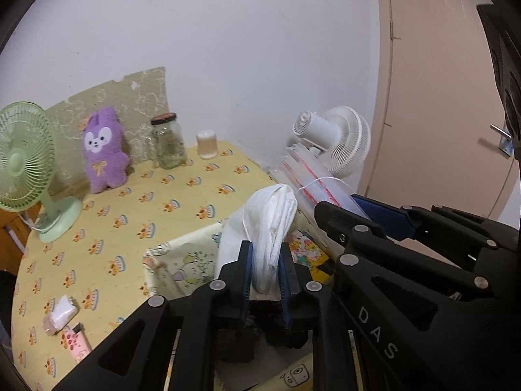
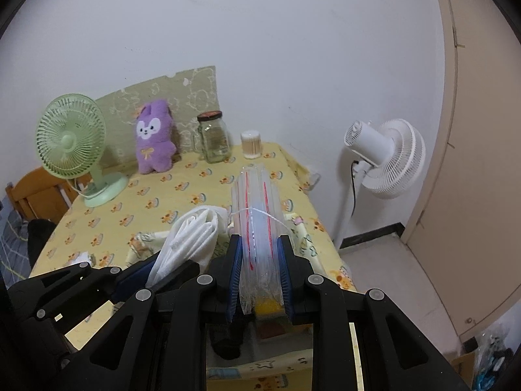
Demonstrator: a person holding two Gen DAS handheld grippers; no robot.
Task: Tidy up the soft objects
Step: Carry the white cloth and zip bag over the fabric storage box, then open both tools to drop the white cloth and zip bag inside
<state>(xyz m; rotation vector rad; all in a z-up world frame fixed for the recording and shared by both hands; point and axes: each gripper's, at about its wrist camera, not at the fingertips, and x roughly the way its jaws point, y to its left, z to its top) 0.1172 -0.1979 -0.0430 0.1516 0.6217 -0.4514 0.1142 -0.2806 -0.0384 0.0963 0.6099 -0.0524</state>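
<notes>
now the left gripper (image 1: 265, 268) clenches the white cloth bundle (image 1: 273, 224), just left of the zip bag roll (image 2: 259, 228) that the right gripper (image 2: 260, 280) grasps lengthwise.

Plush (image 2: 154, 148) stands between fan (image 2: 70, 141) and jar (image 2: 215, 140), seemingly against the wall.

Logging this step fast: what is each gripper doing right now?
Left gripper: closed on the folded white cloth.
Right gripper: closed on the clear plastic bag, which has red lines and a white string around it.
</notes>
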